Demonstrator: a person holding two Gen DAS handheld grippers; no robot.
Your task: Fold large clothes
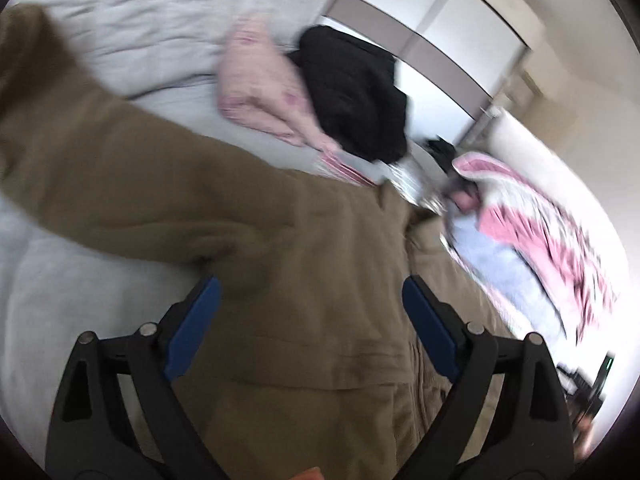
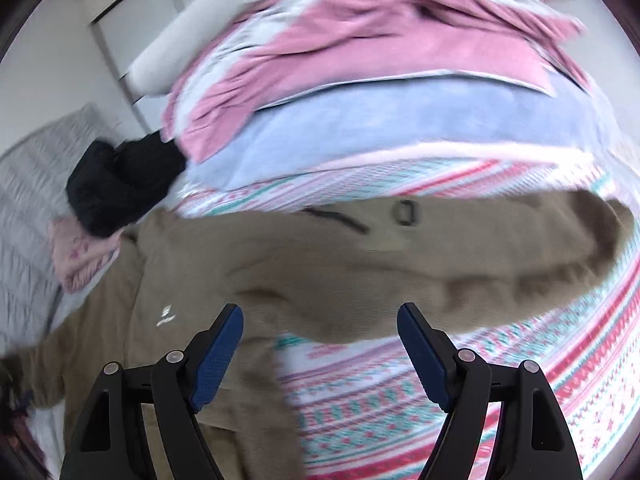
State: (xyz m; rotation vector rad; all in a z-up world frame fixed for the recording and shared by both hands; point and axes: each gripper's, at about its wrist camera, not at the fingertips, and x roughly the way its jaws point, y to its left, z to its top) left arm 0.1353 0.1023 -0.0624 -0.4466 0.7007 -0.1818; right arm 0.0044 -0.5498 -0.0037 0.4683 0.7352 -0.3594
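Both claws stand wide open with nothing between their blue pads. The left claw hangs over the body of the brown hooded sweatshirt, its fingers spread to either side of the fabric; whether the pads touch the cloth I cannot tell, since the view is blurred. The right claw is spread just as far, above the spot where one brown sleeve crosses a patterned blanket striped in red, teal and white.

The sweatshirt lies spread on the bed, open and unfolded. In the left wrist view one sleeve stretches away to the upper left across the grey bedsheet. In the right wrist view a small white logo shows on the chest, and the other sleeve curves off to the right over the blanket.

Beyond the sweatshirt, near the head of the bed, a black garment rests partly on a pale pink one. To the right lies a heap of bedding in pink, white and light blue. White wardrobe doors stand behind the bed.
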